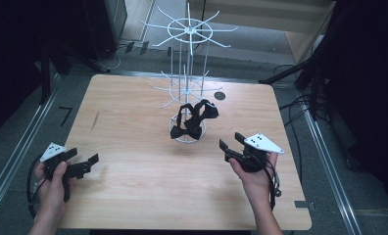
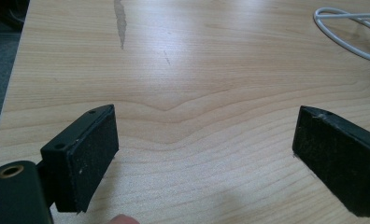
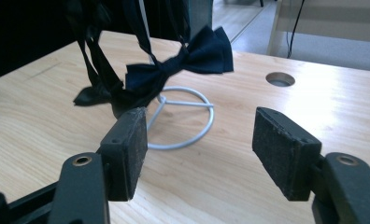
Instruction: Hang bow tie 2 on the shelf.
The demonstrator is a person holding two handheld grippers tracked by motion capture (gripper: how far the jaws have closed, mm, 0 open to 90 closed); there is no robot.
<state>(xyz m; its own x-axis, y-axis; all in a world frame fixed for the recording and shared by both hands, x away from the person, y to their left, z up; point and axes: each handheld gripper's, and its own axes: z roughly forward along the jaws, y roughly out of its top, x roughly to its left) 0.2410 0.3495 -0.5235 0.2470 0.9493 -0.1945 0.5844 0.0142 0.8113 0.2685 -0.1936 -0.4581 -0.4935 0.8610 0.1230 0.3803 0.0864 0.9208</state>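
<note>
Just ahead of your right gripper (image 3: pixel 195 154), whose jaws are spread wide and hold nothing like your left gripper (image 2: pixel 204 158), soft, light bow ties (image 3: pixel 174 65) hang on the white wire rack (image 3: pixel 183 121), so pinch one at its knot, probably floppy.

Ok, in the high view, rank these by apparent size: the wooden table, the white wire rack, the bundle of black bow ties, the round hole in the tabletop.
1. Wooden table
2. White wire rack, though it stands taller and nearer the camera, which inflates it
3. Black bow ties
4. Round hole, clearly smallest
</note>
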